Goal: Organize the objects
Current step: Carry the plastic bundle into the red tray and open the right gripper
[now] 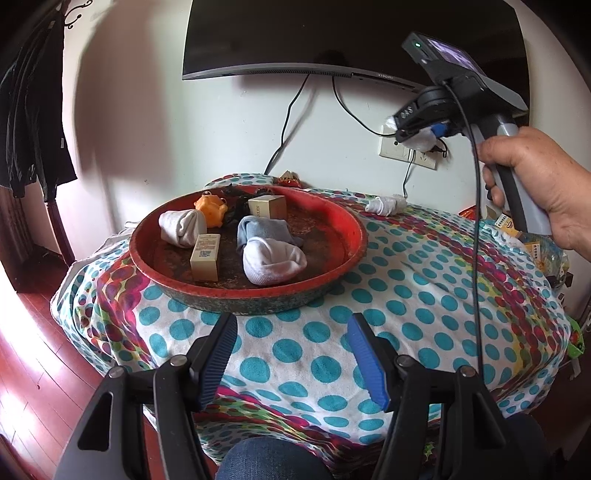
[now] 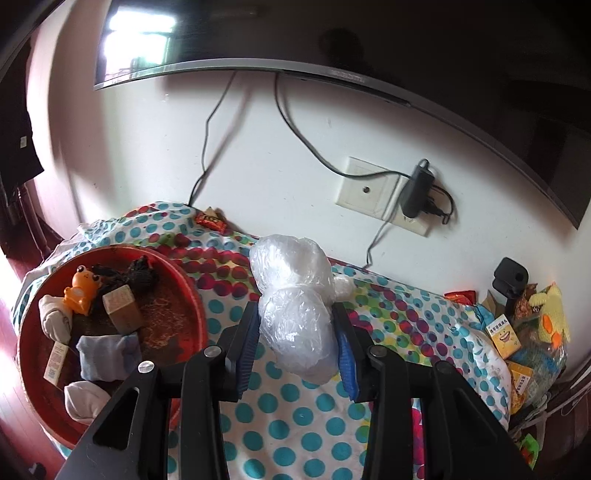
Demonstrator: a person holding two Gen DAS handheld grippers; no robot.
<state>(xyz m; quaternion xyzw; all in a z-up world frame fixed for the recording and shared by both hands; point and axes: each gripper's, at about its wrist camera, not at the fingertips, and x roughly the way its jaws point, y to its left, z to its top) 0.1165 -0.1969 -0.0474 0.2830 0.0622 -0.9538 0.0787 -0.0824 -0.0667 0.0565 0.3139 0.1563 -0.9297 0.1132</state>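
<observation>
A dotted cloth [image 1: 314, 354] covers the table by a white wall under a TV [image 1: 351, 33]; a red tray [image 1: 332, 218] holds socks and boxes; the right tongs [image 2: 295, 332] clamp a plastic-wrapped bundle [image 2: 295, 306] above the table, long axis pointing toward the wall; the left tongs [image 1: 291, 358] gape, empty.

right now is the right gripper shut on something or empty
Shut on a plastic-wrapped white bundle: the right gripper has both blue pads pressing its sides, lifted above the cloth.
</observation>
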